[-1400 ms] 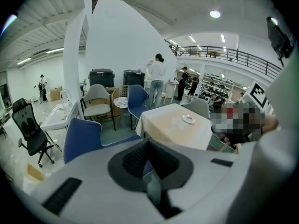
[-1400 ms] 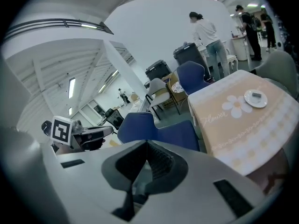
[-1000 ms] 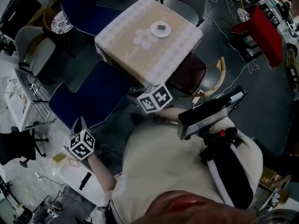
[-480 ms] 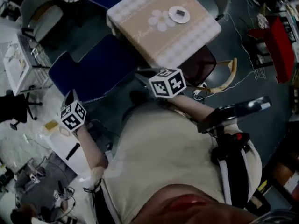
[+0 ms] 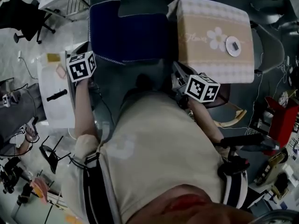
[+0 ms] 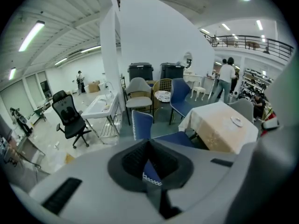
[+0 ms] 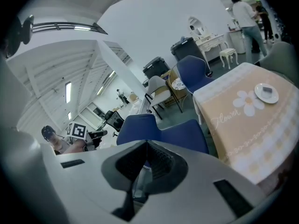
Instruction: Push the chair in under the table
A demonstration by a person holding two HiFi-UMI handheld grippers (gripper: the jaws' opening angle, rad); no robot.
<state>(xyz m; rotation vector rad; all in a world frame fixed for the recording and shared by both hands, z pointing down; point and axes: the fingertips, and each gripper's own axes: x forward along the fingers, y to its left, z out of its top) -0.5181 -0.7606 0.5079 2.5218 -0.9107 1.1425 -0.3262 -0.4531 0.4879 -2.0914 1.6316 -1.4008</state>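
two pairs pressed together, nothing pinched | left tongs (image 6: 150,169) near the back of blue chair (image 5: 128,36) | chair seat just beside worktop (image 5: 205,22), mostly out from under | right tongs (image 7: 140,171) by worktop's near corner | small dish (image 5: 232,45) on worktop cloth

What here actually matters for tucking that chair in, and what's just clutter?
Part of the job: blue chair, table, left tongs, right tongs, both shut and empty.

Just lying about: small plate on the table, black office chair, grey chair.
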